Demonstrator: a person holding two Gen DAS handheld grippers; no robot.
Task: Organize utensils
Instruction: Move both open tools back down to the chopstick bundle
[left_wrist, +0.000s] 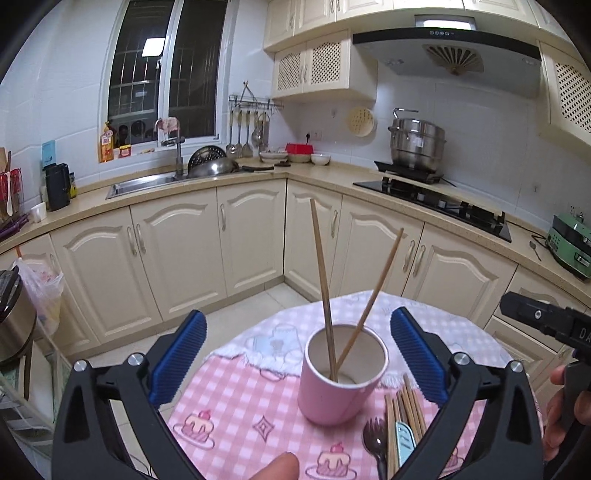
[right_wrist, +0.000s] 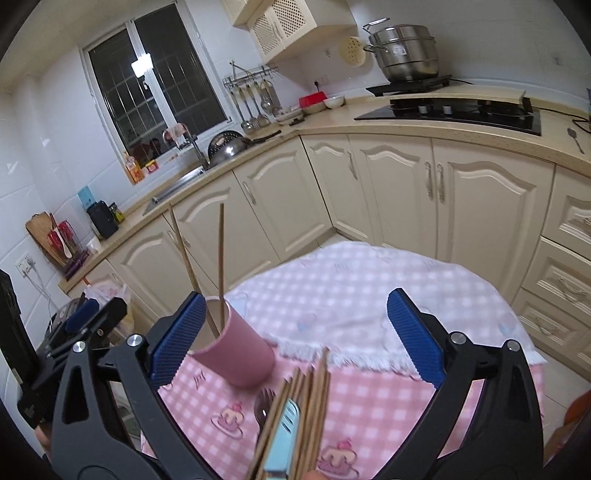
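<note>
Left gripper (left_wrist: 297, 356) up close is spread wide with nothing pinched; the pink cup (left_wrist: 338, 384) sits between its blue pads without touching, two chopsticks (left_wrist: 325, 291) standing in it. Over on the right wrist view, right gripper (right_wrist: 295, 341) gapes empty too, loose chopsticks (right_wrist: 308, 406), a fork (right_wrist: 264, 408) and a light-blue utensil (right_wrist: 284, 437) lying between its fingers on the checked tablecloth (right_wrist: 369, 398), cup off left.

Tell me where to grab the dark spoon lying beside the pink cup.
Probably grip the dark spoon across its thin handle, from above. It lies flat on the tablecloth, close against the loose chopsticks, so the open side faces away from them.
</note>
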